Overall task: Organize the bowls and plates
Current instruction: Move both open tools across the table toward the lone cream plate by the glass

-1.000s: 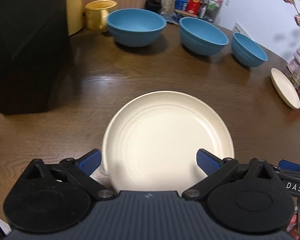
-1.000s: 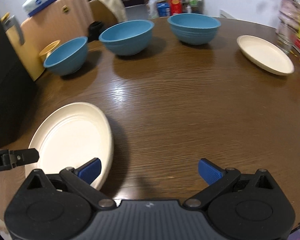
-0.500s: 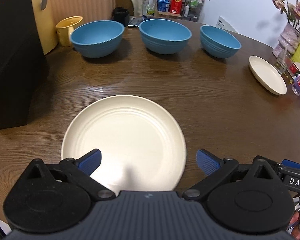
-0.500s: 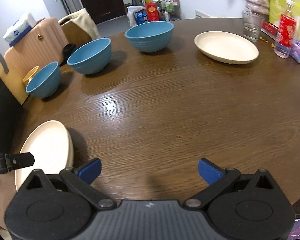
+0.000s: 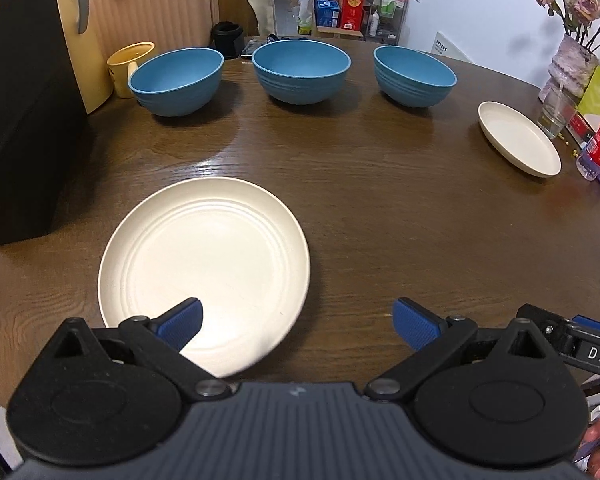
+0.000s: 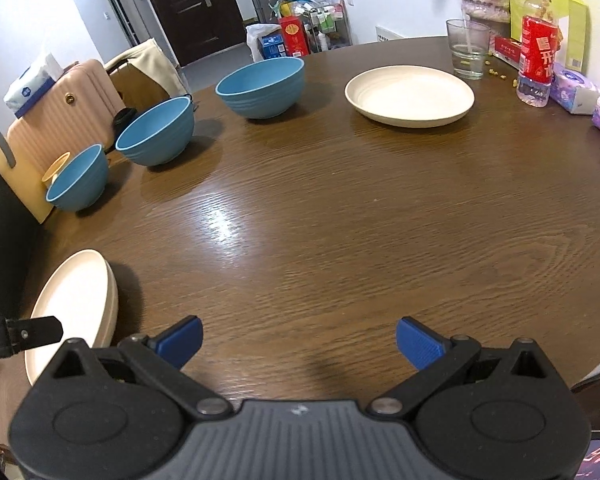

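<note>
1. Pulled back since a second ago, the left gripper (image 5: 296,322) hangs with jaws spread, empty; the near plate (image 5: 204,268) now lies at its 11 o'clock.
2. Right gripper (image 6: 299,340): likewise spread, over bare woodgrain table (image 6: 340,220).
3. Beyond: three ribbed blue bowls (image 5: 300,70); smooth cream far plate (image 6: 410,94) at 1 o'clock.

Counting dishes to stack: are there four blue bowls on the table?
No, the left wrist view shows three blue bowls in a row.
</note>
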{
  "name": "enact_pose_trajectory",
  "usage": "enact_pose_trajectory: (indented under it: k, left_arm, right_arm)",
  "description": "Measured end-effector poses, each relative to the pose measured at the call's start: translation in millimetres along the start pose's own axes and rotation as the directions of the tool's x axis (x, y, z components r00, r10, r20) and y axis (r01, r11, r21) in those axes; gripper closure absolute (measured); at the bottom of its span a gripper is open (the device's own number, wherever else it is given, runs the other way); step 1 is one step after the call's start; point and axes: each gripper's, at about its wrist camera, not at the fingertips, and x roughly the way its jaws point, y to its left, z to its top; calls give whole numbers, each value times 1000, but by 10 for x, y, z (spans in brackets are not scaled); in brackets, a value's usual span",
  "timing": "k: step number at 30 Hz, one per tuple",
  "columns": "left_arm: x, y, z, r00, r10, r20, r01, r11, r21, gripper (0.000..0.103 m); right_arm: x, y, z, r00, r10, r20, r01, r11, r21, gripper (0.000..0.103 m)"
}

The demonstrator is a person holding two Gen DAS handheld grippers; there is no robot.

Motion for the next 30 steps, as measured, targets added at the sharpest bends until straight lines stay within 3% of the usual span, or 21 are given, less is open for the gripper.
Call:
enact_pose_trajectory:
  k: [19,30]
  left_arm:
    - [-164,-572,-325,998,61,-16,-61,998,14,0]
    - [-152,-648,-363,997,67,-27,-67,998,12,0]
  right_arm:
    - [-172,-538,-108,999,29,14,-29,1000,0,0]
    - [-192,-660,-151,999,34,11,-34,999,17,0]
